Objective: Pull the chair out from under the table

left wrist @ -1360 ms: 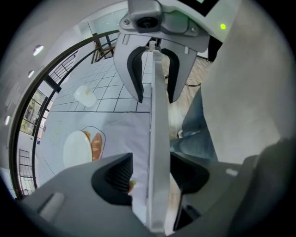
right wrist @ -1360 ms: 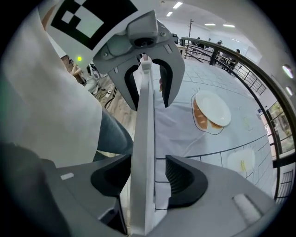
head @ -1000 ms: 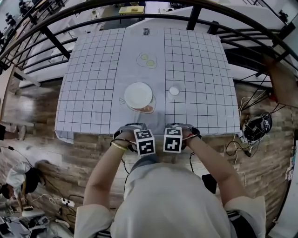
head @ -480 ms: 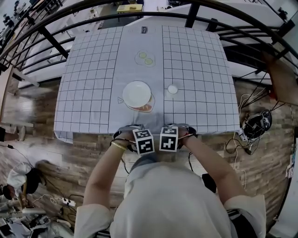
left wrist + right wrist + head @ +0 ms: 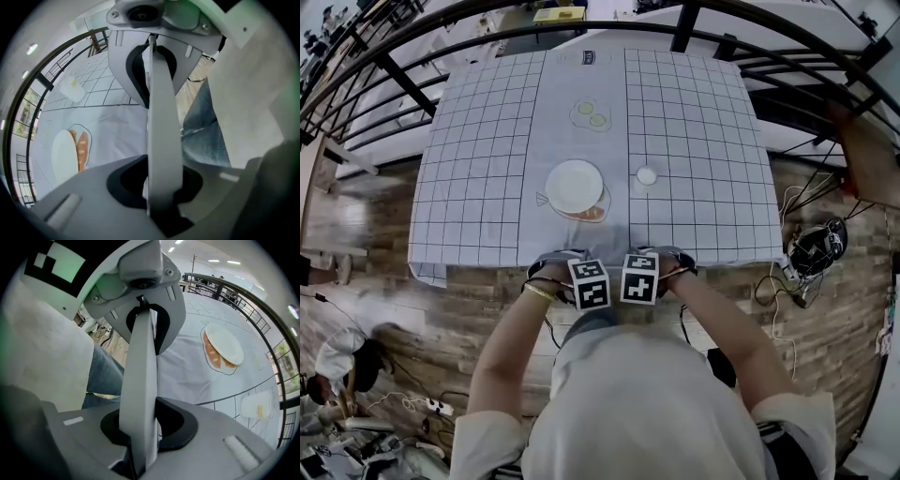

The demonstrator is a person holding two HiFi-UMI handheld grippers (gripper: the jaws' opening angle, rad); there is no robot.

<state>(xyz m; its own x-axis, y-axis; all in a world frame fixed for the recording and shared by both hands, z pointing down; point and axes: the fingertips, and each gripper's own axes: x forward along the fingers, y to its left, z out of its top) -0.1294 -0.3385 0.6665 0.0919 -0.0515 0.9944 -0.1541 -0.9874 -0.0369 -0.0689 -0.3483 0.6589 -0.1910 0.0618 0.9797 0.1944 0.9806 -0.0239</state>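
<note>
On the left, a wooden floor (image 5: 384, 309) runs beside the table (image 5: 487, 169), which is covered by a cloth with a black grid. A white plate (image 5: 576, 186) sits near the cloth's near edge, partly over a printed drawing of bread. Just in front of that edge the left gripper (image 5: 590, 284) points down. In its own view a pale rail of the chair (image 5: 163, 108) runs straight between its jaws, which have just been closing and now grip it at a narrow setting. Close beside it, their marker cubes nearly touching, the right gripper (image 5: 639, 279) points down too. Its jaws have likewise been closing and clamp the same pale rail. In the head view the chair itself is hidden beneath the grippers and the person's body, at the table's near side. Further right a small white disc (image 5: 647, 175) lies on the cloth, and a tangle of cables (image 5: 816, 258) lies on the floor past the table's right corner.
</note>
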